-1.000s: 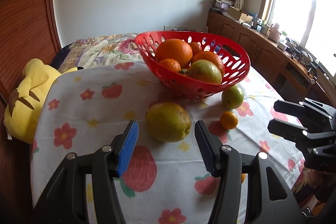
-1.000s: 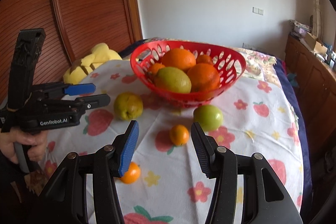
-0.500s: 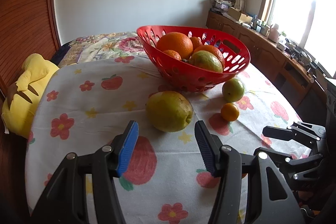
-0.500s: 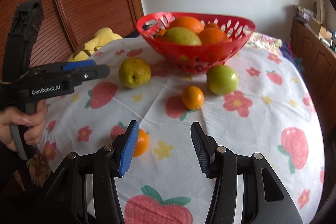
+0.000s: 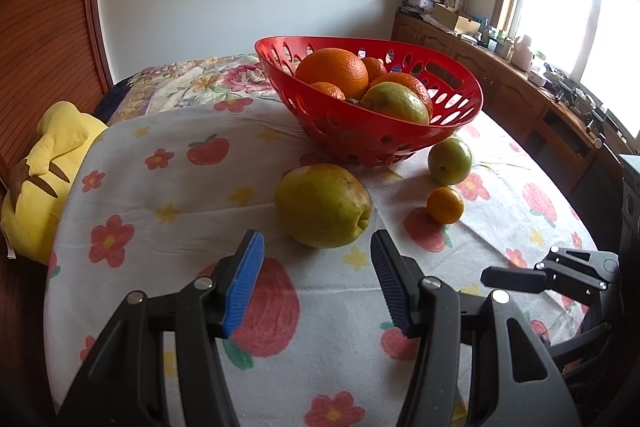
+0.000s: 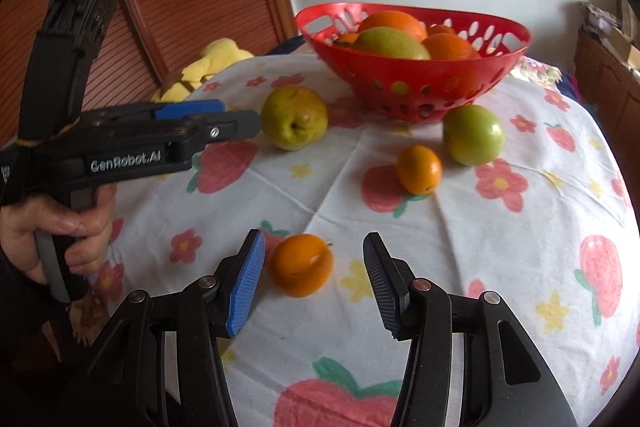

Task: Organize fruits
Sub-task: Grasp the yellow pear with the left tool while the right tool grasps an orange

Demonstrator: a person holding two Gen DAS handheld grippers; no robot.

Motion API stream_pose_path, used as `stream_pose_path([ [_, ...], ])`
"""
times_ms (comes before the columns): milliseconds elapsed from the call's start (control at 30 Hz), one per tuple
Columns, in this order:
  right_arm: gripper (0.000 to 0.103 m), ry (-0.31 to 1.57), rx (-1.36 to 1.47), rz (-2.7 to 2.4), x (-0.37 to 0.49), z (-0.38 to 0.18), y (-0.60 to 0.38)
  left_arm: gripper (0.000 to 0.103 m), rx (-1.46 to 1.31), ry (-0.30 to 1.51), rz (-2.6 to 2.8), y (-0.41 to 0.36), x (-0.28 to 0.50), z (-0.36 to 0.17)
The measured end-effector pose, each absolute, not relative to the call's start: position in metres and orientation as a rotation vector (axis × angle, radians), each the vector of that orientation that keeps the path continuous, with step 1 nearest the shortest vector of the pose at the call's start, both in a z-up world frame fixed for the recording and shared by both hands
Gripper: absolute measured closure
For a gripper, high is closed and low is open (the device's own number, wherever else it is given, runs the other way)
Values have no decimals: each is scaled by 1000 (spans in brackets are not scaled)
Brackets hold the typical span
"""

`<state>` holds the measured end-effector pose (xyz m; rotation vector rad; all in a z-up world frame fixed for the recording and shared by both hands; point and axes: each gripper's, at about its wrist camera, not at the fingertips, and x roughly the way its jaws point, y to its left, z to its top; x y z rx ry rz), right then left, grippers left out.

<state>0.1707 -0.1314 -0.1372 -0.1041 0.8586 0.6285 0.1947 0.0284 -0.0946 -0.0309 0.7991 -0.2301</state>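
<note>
A red basket (image 5: 400, 137) (image 6: 416, 95) holding several oranges and a green fruit stands at the back of the flowered tablecloth. Loose in front of it lie a yellow-green pear (image 5: 323, 205) (image 6: 294, 117), a green apple (image 5: 450, 161) (image 6: 473, 135) and a small tangerine (image 5: 445, 205) (image 6: 419, 169). My left gripper (image 5: 316, 277) is open, just short of the pear. My right gripper (image 6: 312, 277) is open around a small orange (image 6: 300, 270), the left pad close beside it, neither pad pressing on it.
A yellow plush toy (image 5: 44, 163) (image 6: 208, 67) lies off the table's far left edge. A hand (image 6: 60, 231) grips the left gripper's handle at the left of the right wrist view. Wooden cabinets (image 5: 520, 99) line the right wall under a window.
My right gripper has sunk and come forward, so the small orange now sits between its fingers. The left gripper has barely shifted; the pear looms slightly larger.
</note>
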Motion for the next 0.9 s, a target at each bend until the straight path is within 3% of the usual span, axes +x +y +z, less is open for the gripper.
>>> stream_pose_path([
  [233, 57, 904, -144, 645, 173, -151, -124, 47, -44, 818, -226, 37, 199, -103],
  [300, 65, 912, -146, 651, 173, -153, -123, 47, -45, 819, -229, 37, 201, -103],
  [900, 65, 910, -105, 625, 186, -143, -144, 34, -50, 807, -295, 20, 246, -96],
])
